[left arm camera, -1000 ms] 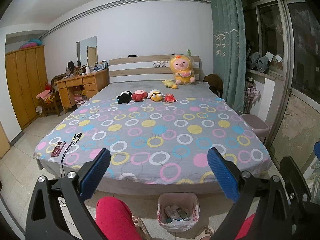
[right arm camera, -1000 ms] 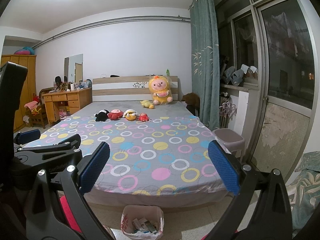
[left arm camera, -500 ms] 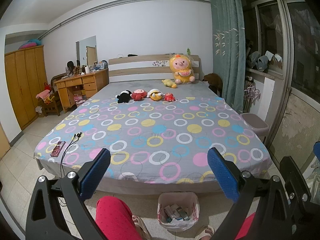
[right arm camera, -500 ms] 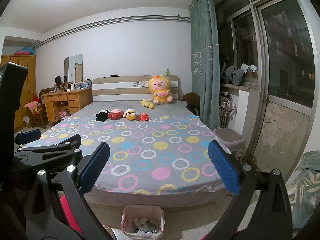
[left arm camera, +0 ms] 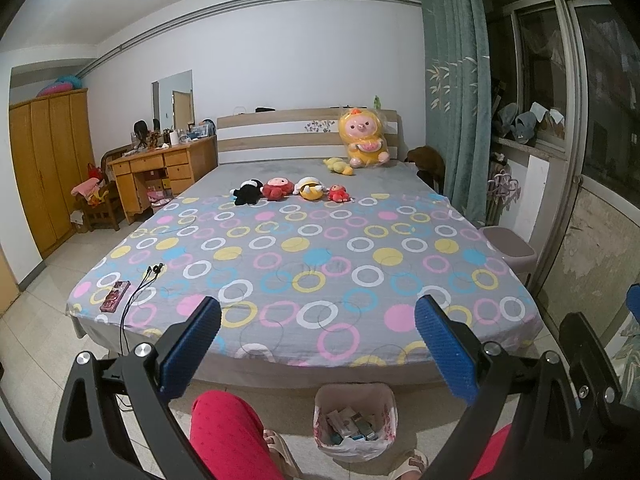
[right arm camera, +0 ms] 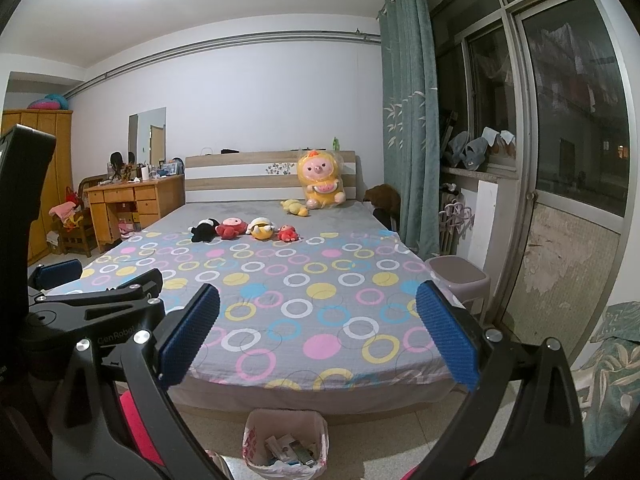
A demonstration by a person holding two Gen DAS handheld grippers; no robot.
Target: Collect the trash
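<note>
Trash bin [left arm camera: 355,420] (bag-lined) sits on floor below both spread claws [left arm camera: 318,350].

The left gripper [left arm camera: 318,344] and right gripper [right arm camera: 318,340] had black frames, blue ribbed pads, silver screws; red trousers [left arm camera: 228,436] sat at six o'clock.

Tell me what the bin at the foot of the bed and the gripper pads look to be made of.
Bin: thin plastic bag liner, white with pink print, crinkled and draped over the rim; the bin beneath is hidden. Left gripper and right gripper pads: blue, matte, finely ribbed, probably rubber.
</note>
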